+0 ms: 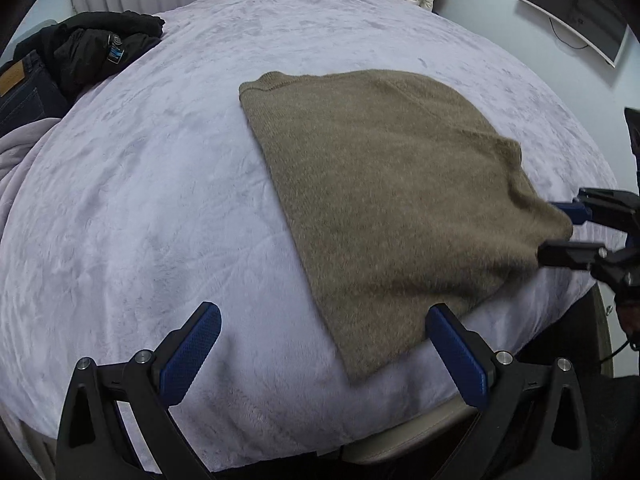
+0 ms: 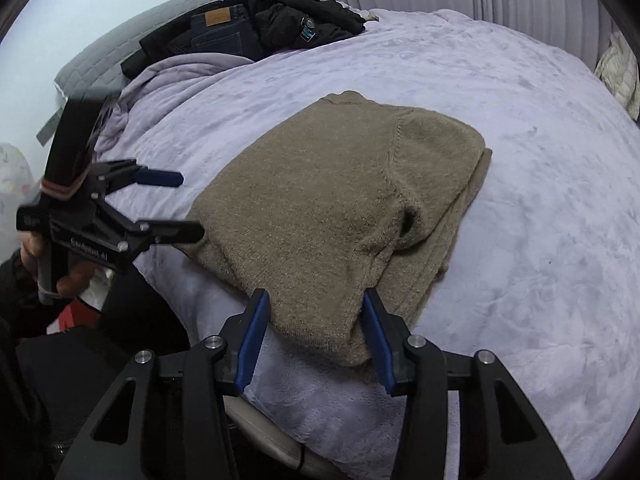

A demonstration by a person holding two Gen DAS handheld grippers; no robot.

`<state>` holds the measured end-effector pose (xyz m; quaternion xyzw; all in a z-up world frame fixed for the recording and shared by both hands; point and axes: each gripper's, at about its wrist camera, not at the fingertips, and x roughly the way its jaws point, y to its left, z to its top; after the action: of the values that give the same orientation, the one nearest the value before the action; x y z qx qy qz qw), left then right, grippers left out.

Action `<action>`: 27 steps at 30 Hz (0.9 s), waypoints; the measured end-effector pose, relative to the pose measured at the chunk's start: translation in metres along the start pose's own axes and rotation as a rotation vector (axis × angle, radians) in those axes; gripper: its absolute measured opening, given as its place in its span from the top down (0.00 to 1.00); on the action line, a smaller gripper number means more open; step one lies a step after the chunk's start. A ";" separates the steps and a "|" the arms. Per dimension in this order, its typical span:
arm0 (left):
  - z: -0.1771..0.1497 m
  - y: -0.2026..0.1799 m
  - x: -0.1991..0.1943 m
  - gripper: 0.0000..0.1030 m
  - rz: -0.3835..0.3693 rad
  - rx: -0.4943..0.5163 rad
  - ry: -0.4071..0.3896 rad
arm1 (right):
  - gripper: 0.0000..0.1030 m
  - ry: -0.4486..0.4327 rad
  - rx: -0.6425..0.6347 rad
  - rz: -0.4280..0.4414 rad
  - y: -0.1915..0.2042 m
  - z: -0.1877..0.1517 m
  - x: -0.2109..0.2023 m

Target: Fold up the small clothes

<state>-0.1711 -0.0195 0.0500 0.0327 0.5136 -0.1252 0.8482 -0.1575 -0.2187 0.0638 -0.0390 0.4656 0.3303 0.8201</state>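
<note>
A fuzzy tan sweater (image 1: pixel 384 184) lies folded lengthwise on the lilac bedspread (image 1: pixel 140 200); it also shows in the right wrist view (image 2: pixel 320 200), with a sleeve folded over its right side. My left gripper (image 1: pixel 320 320) is open, just above the bedspread at the sweater's near left edge, holding nothing. My right gripper (image 2: pixel 314 300) is open, its jaws on either side of the sweater's near corner, not closed on it. In the left wrist view the right gripper (image 1: pixel 554 228) sits at the sweater's right corner. In the right wrist view the left gripper (image 2: pixel 188 206) hovers by the sweater's left edge.
A pile of black jackets and dark jeans (image 2: pixel 256 28) lies at the far corner of the bed; it also shows in the left wrist view (image 1: pixel 80 52). A monitor (image 1: pixel 576 8) hangs on the wall. The bed's front edge (image 2: pixel 280 432) is right under the grippers.
</note>
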 end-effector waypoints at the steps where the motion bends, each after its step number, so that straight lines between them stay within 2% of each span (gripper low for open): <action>1: -0.004 0.001 0.003 0.00 0.002 0.002 0.008 | 0.50 -0.005 0.025 0.020 -0.004 0.000 0.002; 4: -0.006 0.004 0.009 0.00 -0.003 -0.033 0.024 | 0.51 0.012 0.116 0.051 -0.019 -0.002 0.013; 6: -0.004 0.004 0.003 0.00 -0.021 -0.041 0.001 | 0.51 0.017 0.168 0.085 -0.027 -0.005 0.015; 9: 0.001 0.005 0.011 0.00 -0.010 -0.053 0.022 | 0.50 -0.008 0.183 0.125 -0.027 -0.005 0.009; 12: 0.003 0.012 0.022 0.00 -0.031 -0.108 0.063 | 0.53 0.012 0.199 0.130 -0.027 -0.004 0.018; 13: 0.002 0.013 0.025 0.00 -0.028 -0.120 0.081 | 0.60 0.011 0.206 0.130 -0.027 -0.004 0.020; 14: 0.001 0.015 0.027 0.00 -0.032 -0.132 0.092 | 0.87 0.010 0.207 0.137 -0.027 -0.005 0.021; 15: 0.000 0.016 0.028 0.00 -0.036 -0.141 0.098 | 0.94 0.015 0.208 0.154 -0.027 -0.005 0.021; 20: 0.001 0.013 0.033 0.00 -0.016 -0.126 0.128 | 0.95 0.013 0.217 0.103 -0.036 -0.011 0.009; 24: 0.000 0.010 0.036 0.00 -0.009 -0.115 0.128 | 0.95 0.047 0.244 0.079 -0.043 -0.020 0.016; 27: -0.001 0.011 0.034 0.00 -0.012 -0.120 0.124 | 0.95 0.045 0.209 0.042 -0.034 -0.016 0.017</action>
<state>-0.1544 -0.0145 0.0187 -0.0137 0.5720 -0.0971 0.8144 -0.1434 -0.2428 0.0328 0.0492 0.5164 0.2960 0.8020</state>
